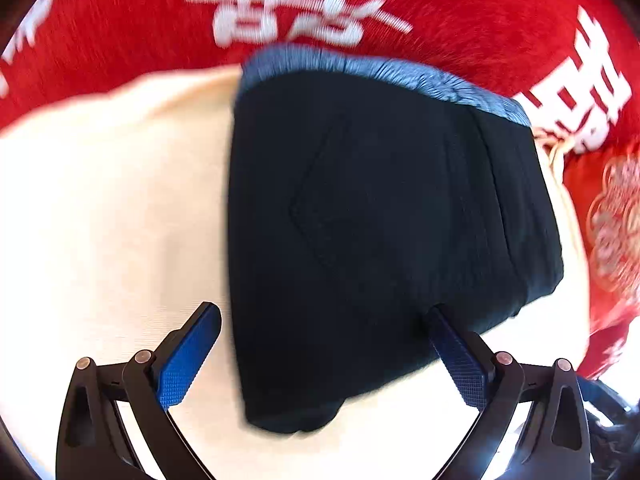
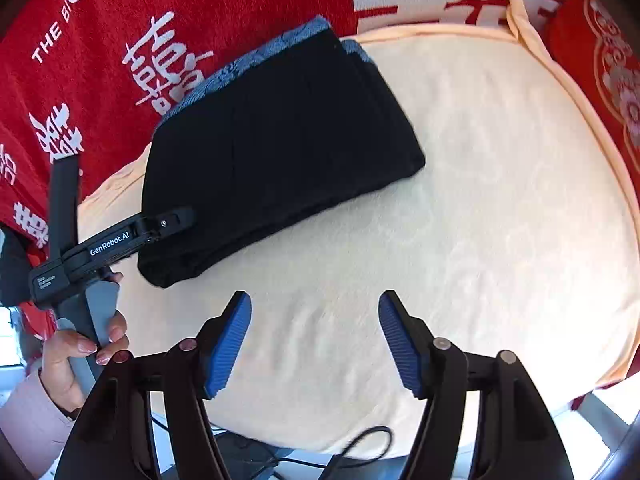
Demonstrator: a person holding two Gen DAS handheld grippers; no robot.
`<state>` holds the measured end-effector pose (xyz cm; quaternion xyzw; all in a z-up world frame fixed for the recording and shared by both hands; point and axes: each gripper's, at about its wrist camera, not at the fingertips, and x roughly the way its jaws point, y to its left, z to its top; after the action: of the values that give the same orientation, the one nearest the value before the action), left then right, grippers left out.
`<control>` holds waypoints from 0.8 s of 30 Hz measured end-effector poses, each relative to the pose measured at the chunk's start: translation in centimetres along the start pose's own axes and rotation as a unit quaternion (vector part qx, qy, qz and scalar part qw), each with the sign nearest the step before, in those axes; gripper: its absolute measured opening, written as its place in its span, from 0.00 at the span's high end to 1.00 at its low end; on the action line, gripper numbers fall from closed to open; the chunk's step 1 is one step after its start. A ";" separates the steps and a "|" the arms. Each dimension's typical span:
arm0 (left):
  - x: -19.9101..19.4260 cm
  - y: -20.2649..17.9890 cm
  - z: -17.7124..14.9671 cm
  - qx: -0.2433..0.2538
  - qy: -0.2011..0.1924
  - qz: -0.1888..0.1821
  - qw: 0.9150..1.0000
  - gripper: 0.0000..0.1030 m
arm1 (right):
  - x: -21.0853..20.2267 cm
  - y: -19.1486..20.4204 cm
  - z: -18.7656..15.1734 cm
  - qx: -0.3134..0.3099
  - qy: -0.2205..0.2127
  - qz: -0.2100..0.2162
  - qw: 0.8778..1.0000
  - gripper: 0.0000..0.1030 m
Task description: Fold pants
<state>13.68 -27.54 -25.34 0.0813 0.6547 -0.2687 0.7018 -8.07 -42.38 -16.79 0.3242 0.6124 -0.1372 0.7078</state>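
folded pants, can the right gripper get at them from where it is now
Probably yes. The right gripper is open over bare cream cloth, apart from the folded pants ahead and to its left. Nothing lies between; the left gripper already works their near-left end.

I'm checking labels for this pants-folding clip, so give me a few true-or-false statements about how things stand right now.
1. The pants lie folded into a compact bundle on the cream cloth. True.
2. The right gripper is clamped on the pants. False: it is open over bare cloth, apart from them.
3. The left gripper is open, its fingers on either side of the bundle's near end. True.
4. The waistband is bright yellow. False: it is grey-blue.
5. The red fabric bears white characters. True.
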 end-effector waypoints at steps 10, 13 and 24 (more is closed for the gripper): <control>-3.9 -0.2 -2.1 0.067 -0.019 0.102 0.992 0.00 | -0.8 0.7 -1.4 0.023 -0.006 0.021 1.000 0.23; -3.0 -1.5 -1.3 0.070 -0.003 0.110 0.991 0.00 | -0.7 0.1 -0.8 0.021 -0.005 0.025 0.999 0.23; -4.6 -0.8 -0.4 0.031 -0.004 0.122 0.992 0.00 | -1.0 -0.6 3.4 -0.010 0.011 0.031 0.999 0.23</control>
<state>12.97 -26.77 -20.80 0.1812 0.6282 -0.2015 0.7293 -5.96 -45.14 -15.85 0.3378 0.6113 -0.1052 0.7079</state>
